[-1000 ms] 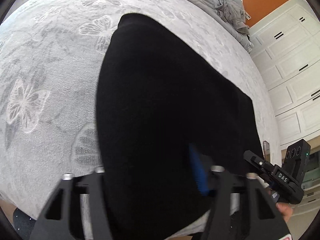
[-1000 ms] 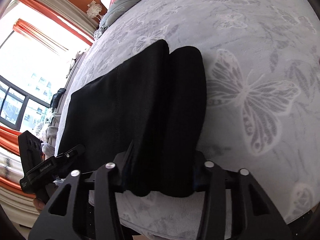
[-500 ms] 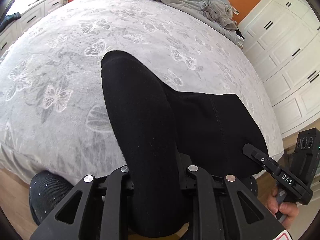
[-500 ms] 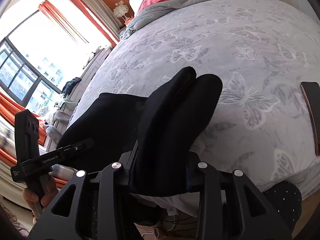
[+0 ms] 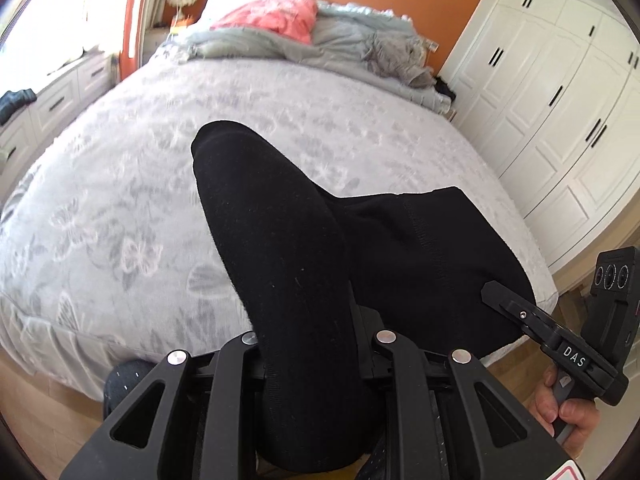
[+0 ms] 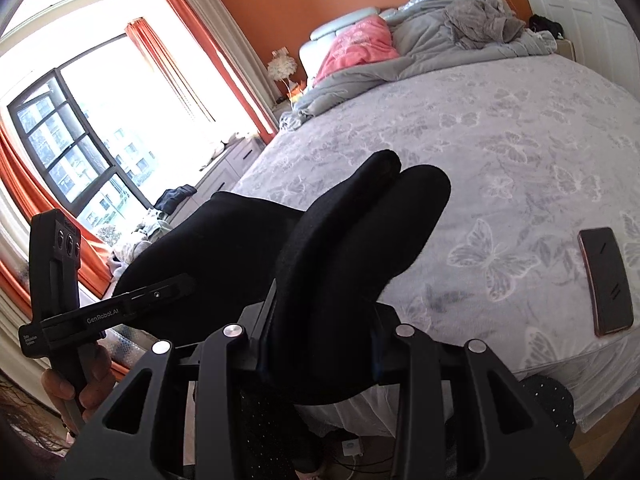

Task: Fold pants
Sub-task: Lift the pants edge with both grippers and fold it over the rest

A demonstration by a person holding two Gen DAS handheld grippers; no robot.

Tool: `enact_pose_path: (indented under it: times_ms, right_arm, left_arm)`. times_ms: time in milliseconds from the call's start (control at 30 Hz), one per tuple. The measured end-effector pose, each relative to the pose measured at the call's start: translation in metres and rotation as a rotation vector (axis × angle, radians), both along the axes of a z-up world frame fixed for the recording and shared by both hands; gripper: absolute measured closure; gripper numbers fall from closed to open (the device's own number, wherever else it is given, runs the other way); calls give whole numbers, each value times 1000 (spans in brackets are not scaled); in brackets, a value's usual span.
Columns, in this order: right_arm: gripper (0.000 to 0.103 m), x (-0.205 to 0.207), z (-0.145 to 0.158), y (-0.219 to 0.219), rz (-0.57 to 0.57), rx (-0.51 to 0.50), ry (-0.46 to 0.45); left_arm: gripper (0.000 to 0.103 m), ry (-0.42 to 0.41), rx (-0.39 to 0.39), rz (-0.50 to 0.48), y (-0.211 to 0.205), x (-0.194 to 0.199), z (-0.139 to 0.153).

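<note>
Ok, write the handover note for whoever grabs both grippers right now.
Left gripper: shut on the pants; its jaws have just been closing on the cloth.
Right gripper: shut on the pants too, on a thick bunched fold.
Pants: near end lifted off the bed, the rest draped at the bed's near edge. A phone lies on the bed to the right.
Done: both ends gripped and raised.
Left: probably carry the held end over, lay it flat, release.

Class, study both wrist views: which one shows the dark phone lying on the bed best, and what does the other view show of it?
The right wrist view. There the phone lies flat on the butterfly-print bedspread, near the bed's edge, whole and unobstructed, to the right of the black pants. The left wrist view shows nothing of it.
</note>
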State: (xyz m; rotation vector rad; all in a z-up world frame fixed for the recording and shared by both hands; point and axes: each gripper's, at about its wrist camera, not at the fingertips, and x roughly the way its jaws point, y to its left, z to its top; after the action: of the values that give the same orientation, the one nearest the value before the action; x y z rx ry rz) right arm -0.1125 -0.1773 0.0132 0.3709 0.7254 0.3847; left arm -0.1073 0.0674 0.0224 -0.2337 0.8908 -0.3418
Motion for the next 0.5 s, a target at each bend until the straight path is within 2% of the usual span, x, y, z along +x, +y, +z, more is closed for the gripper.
enact_pose_path:
  times_ms: [200,500]
  right_arm:
    - [69,8,47,-5,-7,-3,-142]
    - [69,57,87,-12,-39,1,-284]
  left_arm:
    - [86,-132,-8,-4,1,13,49]
    - [85,-283,18,-4,-6,61,97]
